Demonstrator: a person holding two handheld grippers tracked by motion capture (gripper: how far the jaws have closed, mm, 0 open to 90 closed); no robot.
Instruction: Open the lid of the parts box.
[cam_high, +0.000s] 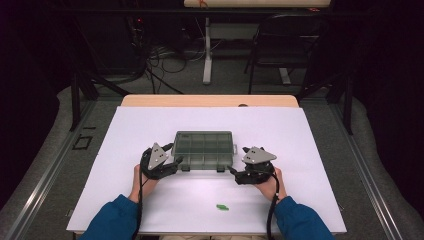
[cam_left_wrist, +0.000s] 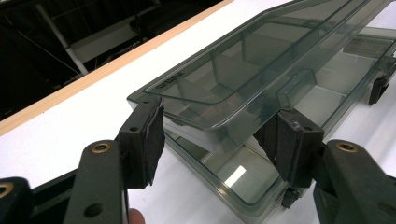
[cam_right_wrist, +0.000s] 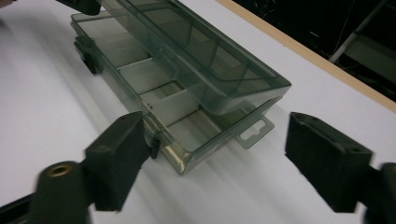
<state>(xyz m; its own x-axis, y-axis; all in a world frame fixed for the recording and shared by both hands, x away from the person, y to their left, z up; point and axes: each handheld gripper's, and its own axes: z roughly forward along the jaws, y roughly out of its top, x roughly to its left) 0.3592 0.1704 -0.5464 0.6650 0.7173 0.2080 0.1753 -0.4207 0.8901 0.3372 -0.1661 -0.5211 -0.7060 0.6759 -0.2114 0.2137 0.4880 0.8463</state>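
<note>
A smoky clear compartment box (cam_high: 204, 150) lies mid-table with its lid (cam_left_wrist: 233, 70) raised ajar above the base (cam_left_wrist: 233, 182). My left gripper (cam_high: 176, 162) is at the box's front left corner. In the left gripper view (cam_left_wrist: 217, 140) its two pads sit against the lid's near corner and hold it up. My right gripper (cam_high: 234, 171) stands open just off the front right corner. In the right gripper view (cam_right_wrist: 219, 158) the white table lies between its jaws, with the base (cam_right_wrist: 140, 70) and lid (cam_right_wrist: 210, 51) ahead.
A small green piece (cam_high: 222, 207) lies on the white sheet near the front edge, between my forearms. Black latches (cam_right_wrist: 88, 53) hang on the box's front wall and a hang tab (cam_right_wrist: 254, 133) juts from its right end. The wooden table edge (cam_high: 210, 100) runs along the back.
</note>
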